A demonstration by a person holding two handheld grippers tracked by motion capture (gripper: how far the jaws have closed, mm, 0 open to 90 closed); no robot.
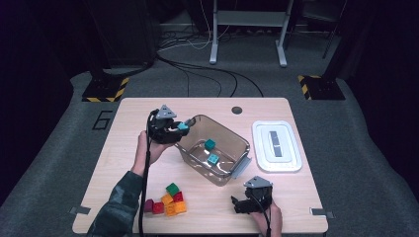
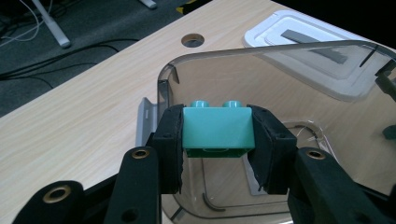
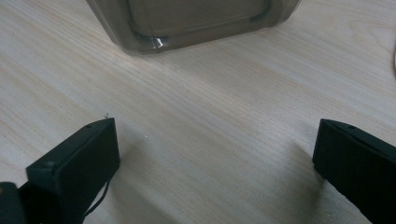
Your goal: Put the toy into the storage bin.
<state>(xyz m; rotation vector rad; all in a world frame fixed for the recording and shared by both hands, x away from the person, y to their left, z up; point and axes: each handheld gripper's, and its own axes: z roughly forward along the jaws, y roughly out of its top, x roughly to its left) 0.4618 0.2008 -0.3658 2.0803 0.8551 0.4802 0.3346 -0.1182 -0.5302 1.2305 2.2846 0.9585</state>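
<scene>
The left tongs (image 2: 218,140) pinched a teal plastic two-stud building brick (image 2: 218,131), its long axis spanning straight across from pad to pad, studs upward. They held it just above the near-left rim of the clear smoky plastic bin (image 1: 236,139), so the drop point lay directly ahead and below, inside the bin where two more teal bricks (image 1: 212,151) already sat. The left hand was plainly the nearer one for that release. The right tongs (image 3: 215,154) rested spread wide on the pale wooden desk (image 1: 133,113) near the bin's front corner, holding nothing. A cluster of green, red, orange and maroon bricks (image 1: 168,200) waited at the desk's front, and the white bin lid (image 1: 276,145) lay to the right. No brand was legible on any of them; a "6" was marked on the floor (image 1: 102,120) left of the desk.
</scene>
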